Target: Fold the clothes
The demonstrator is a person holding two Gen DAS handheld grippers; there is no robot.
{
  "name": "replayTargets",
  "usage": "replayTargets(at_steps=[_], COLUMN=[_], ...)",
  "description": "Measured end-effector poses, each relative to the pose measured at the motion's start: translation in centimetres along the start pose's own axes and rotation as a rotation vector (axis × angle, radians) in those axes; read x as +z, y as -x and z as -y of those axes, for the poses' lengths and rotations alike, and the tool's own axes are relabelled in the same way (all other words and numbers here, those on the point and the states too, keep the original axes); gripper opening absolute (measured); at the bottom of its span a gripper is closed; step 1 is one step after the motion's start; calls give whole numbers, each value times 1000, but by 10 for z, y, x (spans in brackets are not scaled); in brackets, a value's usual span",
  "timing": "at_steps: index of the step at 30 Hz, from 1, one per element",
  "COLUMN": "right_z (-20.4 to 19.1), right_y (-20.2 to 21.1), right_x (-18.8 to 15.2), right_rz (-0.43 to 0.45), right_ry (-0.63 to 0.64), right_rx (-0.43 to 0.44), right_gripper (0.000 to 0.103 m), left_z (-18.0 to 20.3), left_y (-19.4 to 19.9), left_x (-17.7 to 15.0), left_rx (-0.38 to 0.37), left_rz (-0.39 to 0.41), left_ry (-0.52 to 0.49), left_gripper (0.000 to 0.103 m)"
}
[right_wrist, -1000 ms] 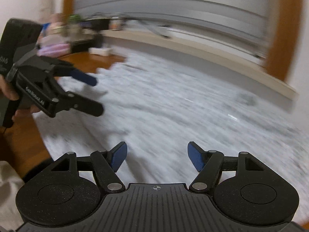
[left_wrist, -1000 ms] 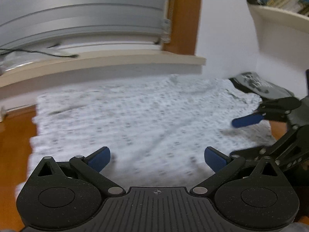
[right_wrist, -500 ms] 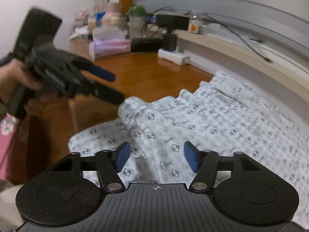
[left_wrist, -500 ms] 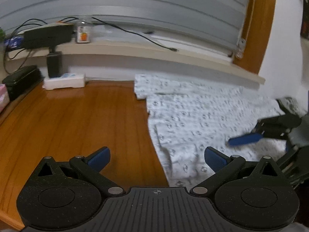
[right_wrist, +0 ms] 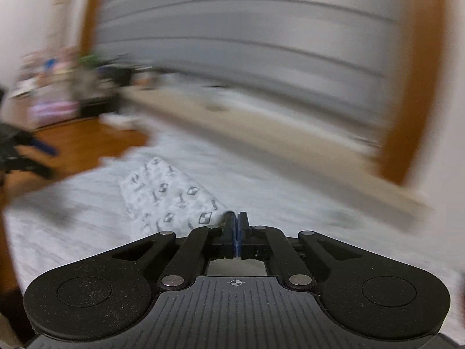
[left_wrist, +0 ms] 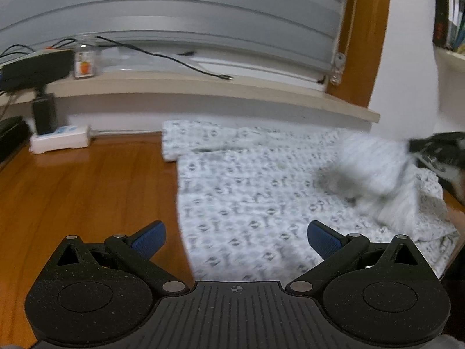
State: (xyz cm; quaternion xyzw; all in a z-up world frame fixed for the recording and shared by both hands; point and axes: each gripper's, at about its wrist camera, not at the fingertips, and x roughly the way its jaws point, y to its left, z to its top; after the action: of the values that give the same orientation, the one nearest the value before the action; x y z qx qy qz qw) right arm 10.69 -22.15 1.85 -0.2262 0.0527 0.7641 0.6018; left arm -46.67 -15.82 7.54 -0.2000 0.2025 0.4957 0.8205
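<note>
Right hand-held gripper (right_wrist: pixel 236 224), open half a second ago, is now clamped on a flap of the garment (left_wrist: pixel 261 200) and lifting it over the rest on the counter (left_wrist: pixel 81 192). Fold underway. Left hand-held gripper (left_wrist: pixel 235 237) stays apart, empty, over the garment's left edge.

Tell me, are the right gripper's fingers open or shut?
Shut. In the right wrist view the right gripper has its blue fingers pressed together, pinching a fold of the patterned garment just ahead of them.
</note>
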Motion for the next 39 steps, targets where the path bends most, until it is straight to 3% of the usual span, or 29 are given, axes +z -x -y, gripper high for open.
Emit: replayTargets(at_steps=[5,8,11,12,14,17,20,23,26,32,39], right_z=[109,153,178,175,166,149,132,110,85,58,83], right_y=[79,122,150,149,141,121,98,74,43,-26,-43], right_x=[-49,-84,-116,-122,-127,-128,-114,-107,-96,-83,-88], right_rz=[-55,-112,-173,-178,-158,-114,-63,-32,-31,-165,-208], right_ry=[-33,-53,-60,-50,-72,-129,-186,-192,-180,-70,-144], right_rx=[-332,-535,-677,-669,-609,-487,-300,-74,67,135,111], right_gripper=[1,1,15,33,48,48,49,58,59,58,57], left_z=[19,30,42,46,53,64,74,74,69,51,33], left_y=[-36,-58,-79,-86,-101,-115,-121,-126,-127,-136,-159], left_x=[12,19,26,29,33,35,33,28,28,37,56], left_rx=[4,6,8,9,12,53,76,68,29,8,-14], left_rz=[-32,-51,-71,-77,-92,-131,-131,-140,-143,-148,-149], left_ry=[-28,-46,-63,-68,-81,-121,-179,-199,-198,-179,-194], left_gripper=[103,103,103,103,103,103,103,103,103,103,103])
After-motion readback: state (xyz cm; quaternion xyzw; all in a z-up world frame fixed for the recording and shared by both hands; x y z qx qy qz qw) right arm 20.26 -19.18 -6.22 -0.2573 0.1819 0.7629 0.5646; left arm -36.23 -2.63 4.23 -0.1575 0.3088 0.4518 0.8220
